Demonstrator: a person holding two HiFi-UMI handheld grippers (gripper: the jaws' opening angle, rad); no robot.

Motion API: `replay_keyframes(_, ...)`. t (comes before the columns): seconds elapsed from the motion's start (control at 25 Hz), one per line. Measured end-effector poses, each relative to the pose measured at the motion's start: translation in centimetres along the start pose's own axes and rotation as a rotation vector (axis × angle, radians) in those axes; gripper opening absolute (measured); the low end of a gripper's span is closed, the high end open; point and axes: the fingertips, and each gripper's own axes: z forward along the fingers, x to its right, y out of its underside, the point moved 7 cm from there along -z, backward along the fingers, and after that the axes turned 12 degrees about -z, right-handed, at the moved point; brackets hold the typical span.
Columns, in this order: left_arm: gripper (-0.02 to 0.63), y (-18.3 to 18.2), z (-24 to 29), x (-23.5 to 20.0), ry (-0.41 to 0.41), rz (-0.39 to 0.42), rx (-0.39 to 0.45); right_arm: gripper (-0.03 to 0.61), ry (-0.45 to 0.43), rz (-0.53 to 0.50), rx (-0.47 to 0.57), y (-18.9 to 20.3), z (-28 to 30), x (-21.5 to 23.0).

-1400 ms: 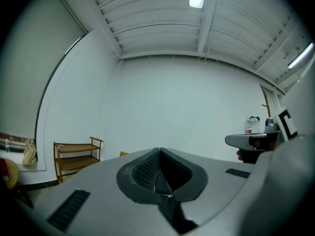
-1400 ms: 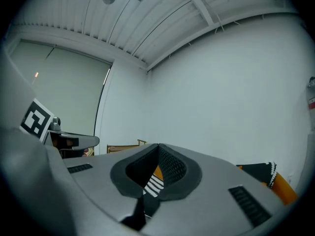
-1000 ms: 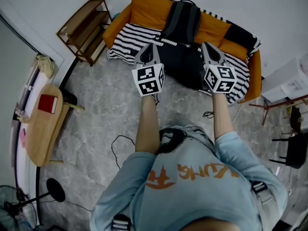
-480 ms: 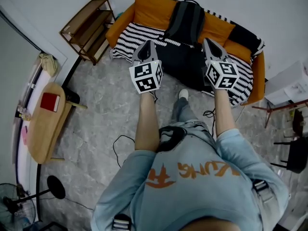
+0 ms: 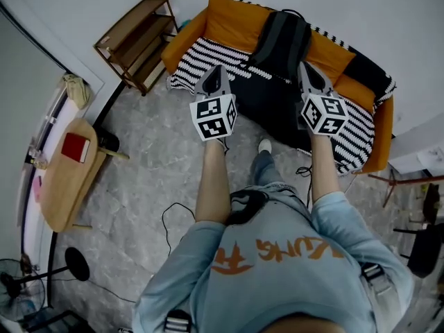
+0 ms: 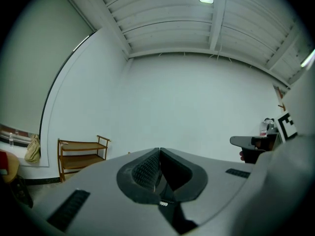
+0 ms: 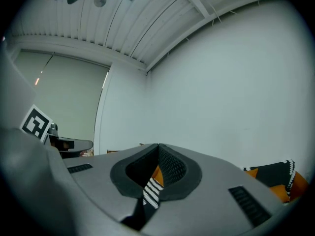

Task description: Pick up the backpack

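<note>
Against the back of the orange sofa (image 5: 229, 19) the black backpack (image 5: 281, 44) leans upright, easy to reach from the front. The left gripper (image 5: 216, 69) and right gripper (image 5: 305, 68) are held level towards it, jaws pressed together on nothing, probably because the approach isn't finished.

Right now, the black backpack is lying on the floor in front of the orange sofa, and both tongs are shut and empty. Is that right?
Not quite. The backpack is on the sofa, leaning against its orange back, not on the floor; the head view shows it. The left tongs and the right tongs are indeed shut and empty.
</note>
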Motion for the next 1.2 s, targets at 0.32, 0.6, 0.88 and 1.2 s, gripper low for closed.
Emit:
replay_keyframes(0.32,0.02,1.4,9.5,-0.8,-0.071,-0.046,-0.045,-0.005,-0.044,0.053,-0.069,3.3,9.8,5.7)
replay_keyframes(0.6,0.02,6.1,19.7,-0.6,-0.126,-0.069,-0.163,-0.005,-0.056,0.118,-0.171,8.4,17.5,11.8)
replay_keyframes(0.88,0.02,7.6,30.5,2.2,-0.09,-0.027,-0.212,-0.005,0.003,0.202,-0.133,9.4,23.9,20.5)
replay_keyframes(1.2,0.02,7.1,40.0,7.1,0.021,0.033,-0.22,-0.005,0.072,0.26,-0.109,10.9,28.0,28.5)
